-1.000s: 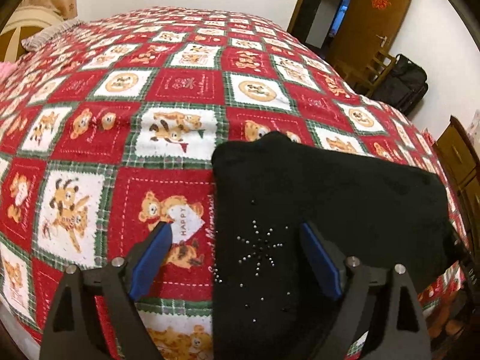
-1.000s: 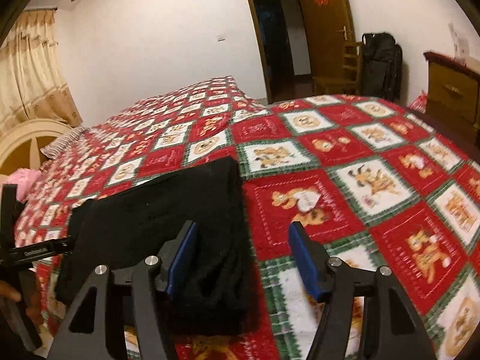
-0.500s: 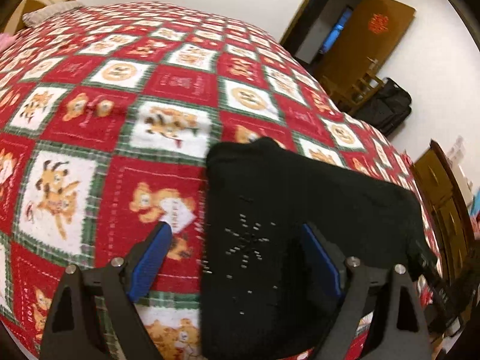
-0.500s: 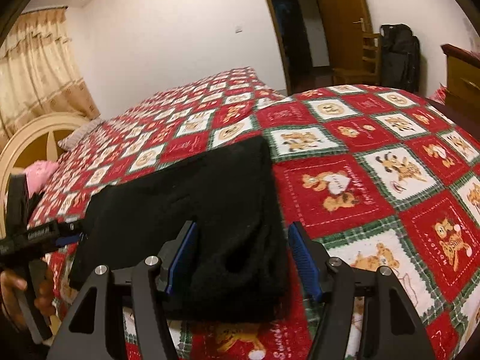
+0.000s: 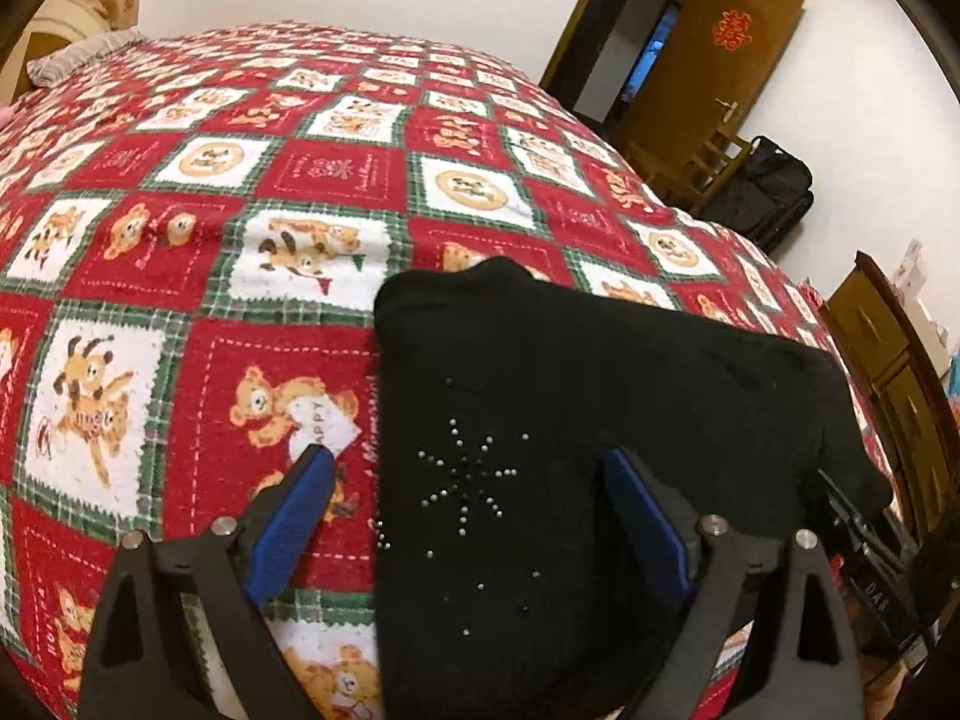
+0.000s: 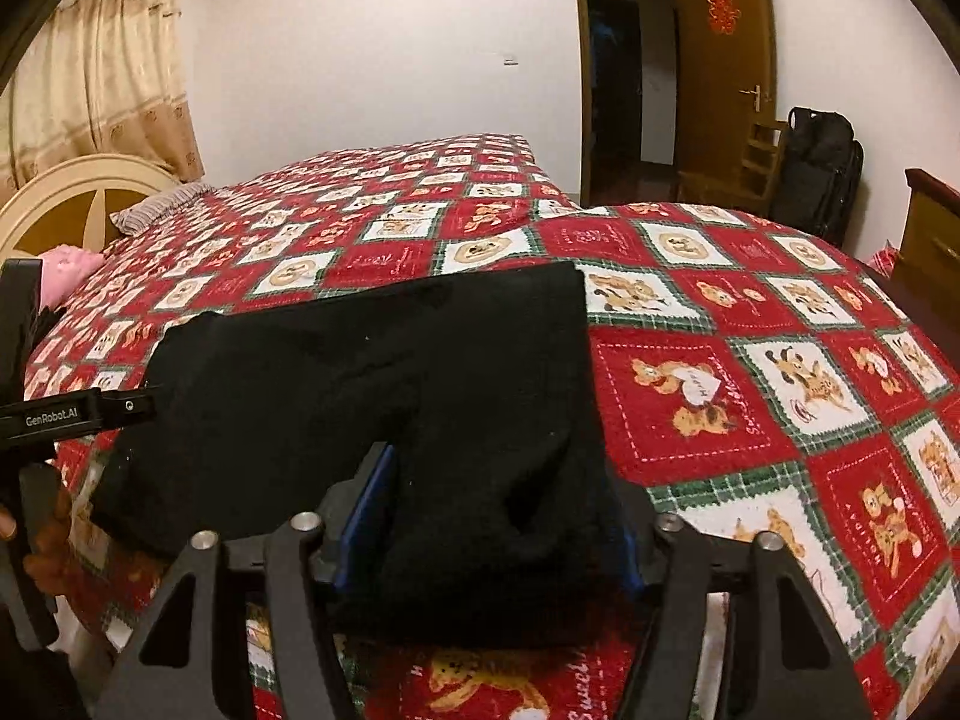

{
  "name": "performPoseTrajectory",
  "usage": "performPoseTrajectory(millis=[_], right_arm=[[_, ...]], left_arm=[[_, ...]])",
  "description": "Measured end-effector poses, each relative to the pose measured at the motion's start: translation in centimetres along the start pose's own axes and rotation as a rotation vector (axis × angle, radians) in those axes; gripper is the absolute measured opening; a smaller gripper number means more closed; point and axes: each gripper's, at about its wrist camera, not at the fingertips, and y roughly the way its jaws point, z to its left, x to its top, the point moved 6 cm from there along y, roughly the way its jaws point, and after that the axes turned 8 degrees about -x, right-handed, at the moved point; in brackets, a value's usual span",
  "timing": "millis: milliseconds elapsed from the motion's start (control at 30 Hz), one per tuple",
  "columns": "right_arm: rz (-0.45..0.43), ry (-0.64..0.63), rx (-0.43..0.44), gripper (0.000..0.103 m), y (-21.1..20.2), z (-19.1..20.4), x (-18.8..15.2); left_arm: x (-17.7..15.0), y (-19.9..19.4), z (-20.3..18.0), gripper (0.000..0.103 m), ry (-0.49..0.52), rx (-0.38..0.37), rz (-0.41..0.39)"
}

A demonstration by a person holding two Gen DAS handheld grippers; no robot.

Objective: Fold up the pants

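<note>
Black folded pants on the quilt, our grippers at either end.

We see the black knit pants (image 5: 600, 420) lying folded on the red patchwork teddy-bear quilt (image 5: 240, 210). Our left gripper (image 5: 468, 498) is spread wide over the beaded end, blue pads clear of the cloth. Our right gripper (image 6: 498, 510) has a bunched end of the fabric between its blue pads; the cloth hides the right pad, so we cannot tell how firmly it bites.
</note>
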Motion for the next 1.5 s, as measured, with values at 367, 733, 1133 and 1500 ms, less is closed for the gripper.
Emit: performPoseTrajectory(millis=[367,733,1133,1500], right_arm=[[0.001,0.043,0.029,0.052,0.5,-0.1,0.3],[0.024,0.048,0.111,0.026,-1.0,0.9,1.7],[-0.06,0.001,0.171,0.026,-1.7,4.7,6.5],[0.001,0.052,0.123,0.026,-0.4,2.7,4.4]], left_arm=[[0.0,0.0,0.0,0.054,-0.058,-0.065,-0.009],[0.9,-1.4,-0.7,0.019,-0.039,-0.112,-0.02],[3.8,-4.5,0.5,0.014,-0.026,-0.063,-0.099],[1.4,-0.4,2.6,0.056,-0.146,-0.069,0.047]])
